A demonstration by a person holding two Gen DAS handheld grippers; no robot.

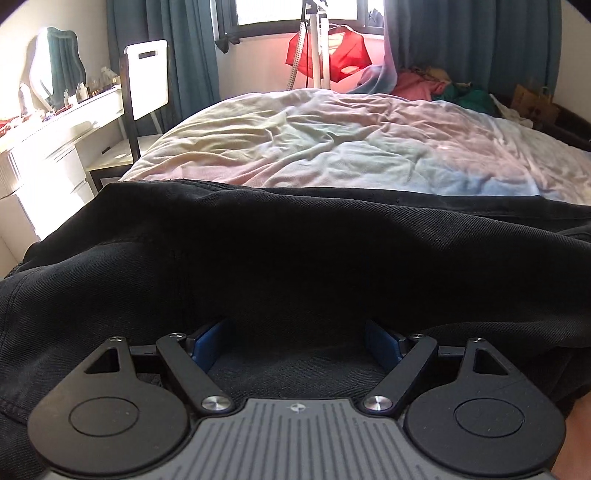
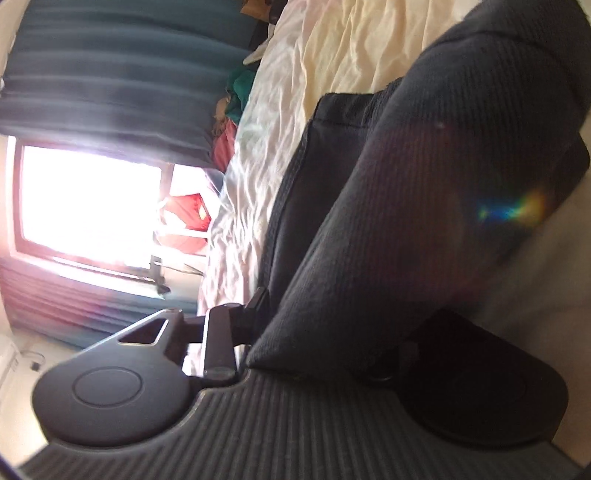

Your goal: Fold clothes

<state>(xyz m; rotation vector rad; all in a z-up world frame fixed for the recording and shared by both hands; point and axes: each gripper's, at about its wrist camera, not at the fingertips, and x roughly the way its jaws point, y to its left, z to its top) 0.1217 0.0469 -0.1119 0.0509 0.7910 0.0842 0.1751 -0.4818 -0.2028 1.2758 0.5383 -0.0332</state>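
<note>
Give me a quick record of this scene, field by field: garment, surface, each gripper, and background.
garment: black garment, spread across the near edge of the bed
surface: bed sheet, pastel and wrinkled
left gripper: jaws open, over the black cloth, pads not pressing
right gripper: rolled sideways, a fold of the garment between its jaws
background: window, teal curtains, chair

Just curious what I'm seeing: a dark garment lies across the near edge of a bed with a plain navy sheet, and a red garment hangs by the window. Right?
Not quite. The bedsheet is not navy; it is pale with soft pastel patches, as the left wrist view shows. The dark garment does lie across the near edge, and the red garment hangs by the window.
</note>
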